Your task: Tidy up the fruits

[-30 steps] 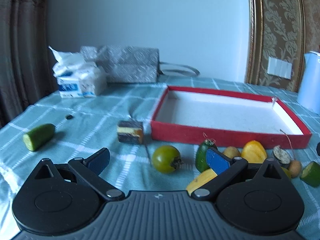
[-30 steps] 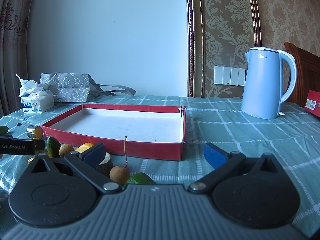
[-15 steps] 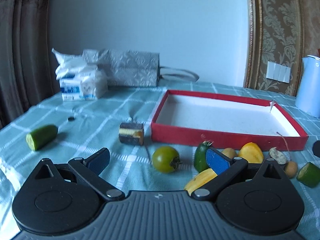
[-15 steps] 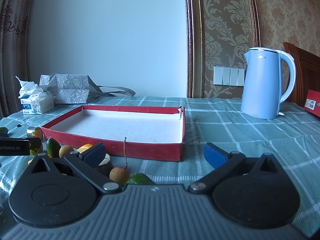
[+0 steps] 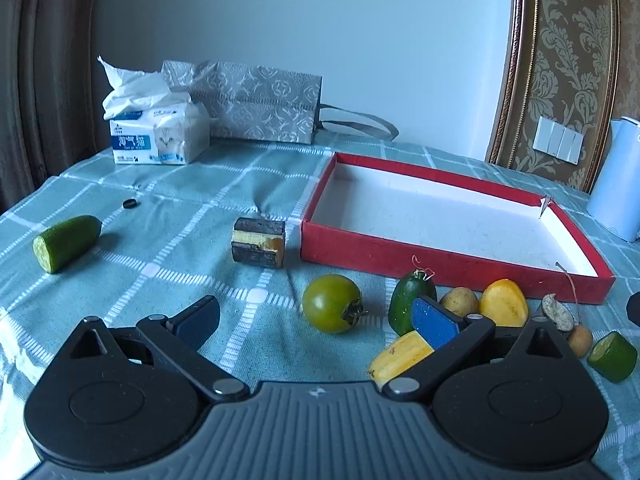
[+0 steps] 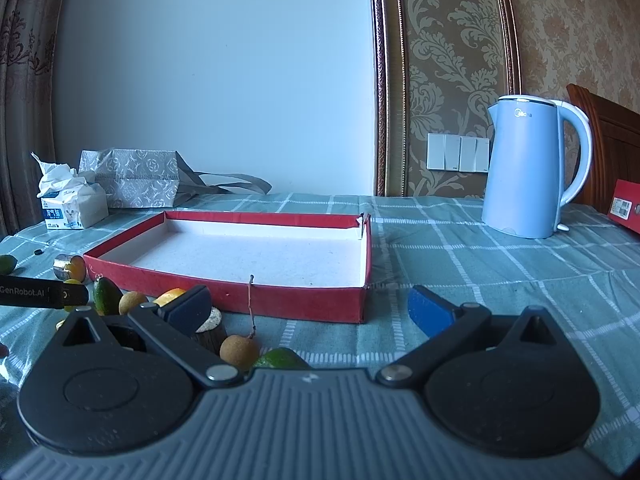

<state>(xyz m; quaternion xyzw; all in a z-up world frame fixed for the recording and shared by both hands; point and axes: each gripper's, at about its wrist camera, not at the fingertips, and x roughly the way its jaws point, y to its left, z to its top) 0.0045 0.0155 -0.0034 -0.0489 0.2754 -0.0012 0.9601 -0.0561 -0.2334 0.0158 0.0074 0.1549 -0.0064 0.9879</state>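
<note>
Loose fruit crowds the lower right of my left wrist view: a green tomato (image 5: 331,303) at centre, a dark green fruit (image 5: 408,298) just right of it, then a small brown fruit (image 5: 460,301), a yellow piece (image 5: 504,305) and a cut yellow piece (image 5: 400,358) low beside my fingers. A lime half (image 5: 613,356) sits at the far right edge, a cucumber piece (image 5: 64,242) well apart at the left. All lie on the checked counter (image 5: 180,216) in front of the red tray (image 5: 440,258), whose white floor holds nothing. A layered block (image 5: 259,242) stands just left of the tray's near corner.

My left gripper (image 5: 316,320) hovers with fingers spread wide, gripping nothing, the tomato framed between them. My right gripper (image 6: 308,308) is likewise wide apart and empty, facing the tray's near wall (image 6: 280,300); a round brown fruit (image 6: 239,350) lies at lower left of that view.

A tissue pack (image 5: 160,136) and grey bag (image 5: 260,108) sit upper left; a blue kettle (image 6: 528,168) stands at right.
</note>
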